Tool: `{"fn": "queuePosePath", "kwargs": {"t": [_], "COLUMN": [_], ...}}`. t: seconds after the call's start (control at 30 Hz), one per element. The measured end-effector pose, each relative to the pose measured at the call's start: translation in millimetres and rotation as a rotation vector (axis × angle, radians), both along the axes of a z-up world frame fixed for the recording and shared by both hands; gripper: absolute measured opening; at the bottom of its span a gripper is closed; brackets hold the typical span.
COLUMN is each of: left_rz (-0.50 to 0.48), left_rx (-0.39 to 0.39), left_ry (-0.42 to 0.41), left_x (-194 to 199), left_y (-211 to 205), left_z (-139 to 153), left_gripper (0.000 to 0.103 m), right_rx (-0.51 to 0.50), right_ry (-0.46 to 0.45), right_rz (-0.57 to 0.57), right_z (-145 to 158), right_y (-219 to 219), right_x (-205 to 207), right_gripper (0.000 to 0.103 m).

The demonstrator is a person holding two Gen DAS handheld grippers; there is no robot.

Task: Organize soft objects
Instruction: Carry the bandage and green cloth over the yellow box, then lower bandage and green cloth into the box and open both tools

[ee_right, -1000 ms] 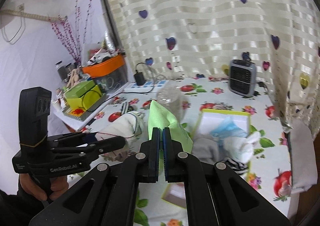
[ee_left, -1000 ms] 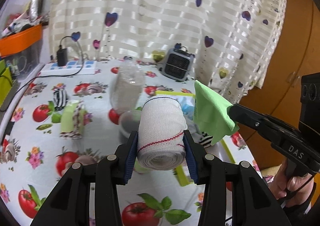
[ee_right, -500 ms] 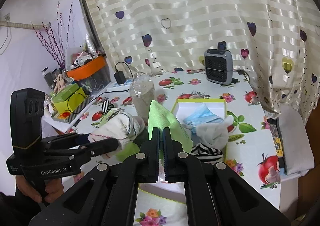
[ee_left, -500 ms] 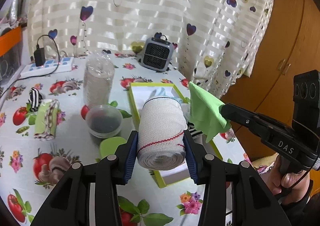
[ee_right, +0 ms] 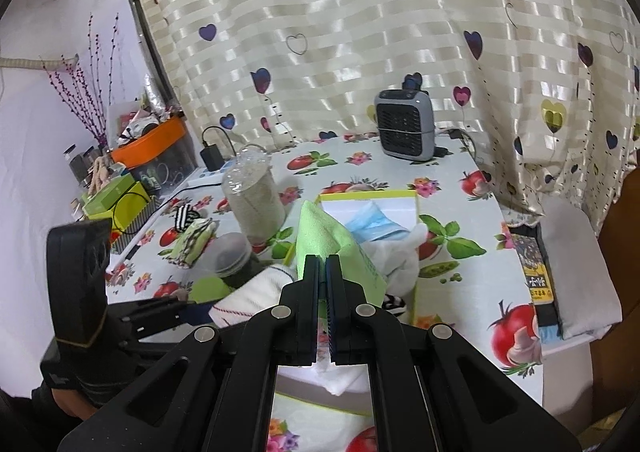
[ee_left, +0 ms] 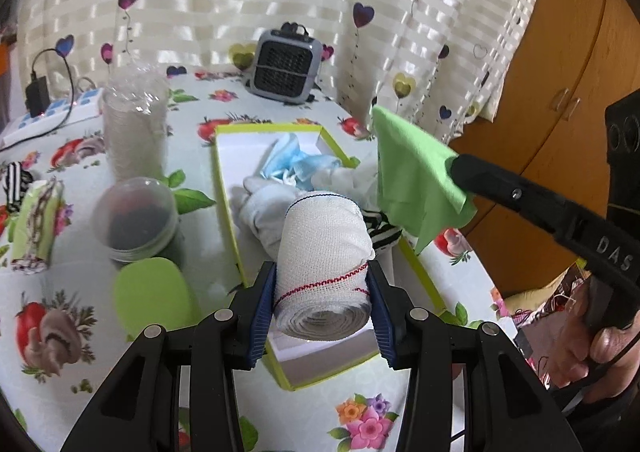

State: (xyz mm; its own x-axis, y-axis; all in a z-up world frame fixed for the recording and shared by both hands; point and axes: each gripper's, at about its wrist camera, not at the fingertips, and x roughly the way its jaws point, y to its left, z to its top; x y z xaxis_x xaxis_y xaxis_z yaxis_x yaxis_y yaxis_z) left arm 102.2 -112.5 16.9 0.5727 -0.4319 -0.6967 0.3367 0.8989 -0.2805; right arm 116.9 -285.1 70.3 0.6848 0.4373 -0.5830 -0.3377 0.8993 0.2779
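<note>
Both tongs now lower over box (ee_left: 416,272), clamping bandage roll (ee_left: 322,252), cloth (ee_left: 416,180).

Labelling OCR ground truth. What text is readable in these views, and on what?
"DAS": on the arm of the right gripper, seen from the left wrist.
Yellow label on the dark packet at the table's right edge: print too blurred to read.
Left gripper body: lettering unreadable.
Nothing else legible.

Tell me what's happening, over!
Left gripper shut on white bandage roll. Right gripper shut on green cloth. Both above yellow-rimmed box. Nothing blocking.
</note>
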Motion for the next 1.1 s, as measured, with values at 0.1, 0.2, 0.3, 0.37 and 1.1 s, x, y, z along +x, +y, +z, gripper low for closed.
{"fn": "queuePosePath", "kwargs": {"t": [0.1, 0.2, 0.3, 0.37, 1.1], "left_rz": [-0.009, -0.014, -0.012, -0.009, -0.029], "left_rx": [0.007, 0.009, 0.009, 0.006, -0.057], "left_ry": [0.024, 0.048, 0.058, 0.059, 0.029], "left_x": [4.8, 8.8, 12.1, 13.7, -1.1], "left_y": [-5.6, -9.0, -10.1, -8.9, 6.0], "left_z": [-10.1, -19.6, -25.0, -26.3, -10.3], "left_gripper": [0.042, 0.042, 0.042, 0.042, 0.045], "right_rx": [-0.004, -0.013, -0.026, -0.035, -0.025], "right_ry": [0.012, 0.03, 0.067, 0.111, 0.207], "right_rz": [-0.002, 0.013, 0.026, 0.033, 0.068], "right_z": [-4.6, -12.8, -27.4, -43.0, -68.0], "right_y": [-1.6, 1.9, 5.2, 6.2, -3.2], "right_x": [2.9, 2.3, 1.3, 1.8, -16.5], "right_gripper": [0.003, 0.003, 0.003, 0.003, 0.035]}}
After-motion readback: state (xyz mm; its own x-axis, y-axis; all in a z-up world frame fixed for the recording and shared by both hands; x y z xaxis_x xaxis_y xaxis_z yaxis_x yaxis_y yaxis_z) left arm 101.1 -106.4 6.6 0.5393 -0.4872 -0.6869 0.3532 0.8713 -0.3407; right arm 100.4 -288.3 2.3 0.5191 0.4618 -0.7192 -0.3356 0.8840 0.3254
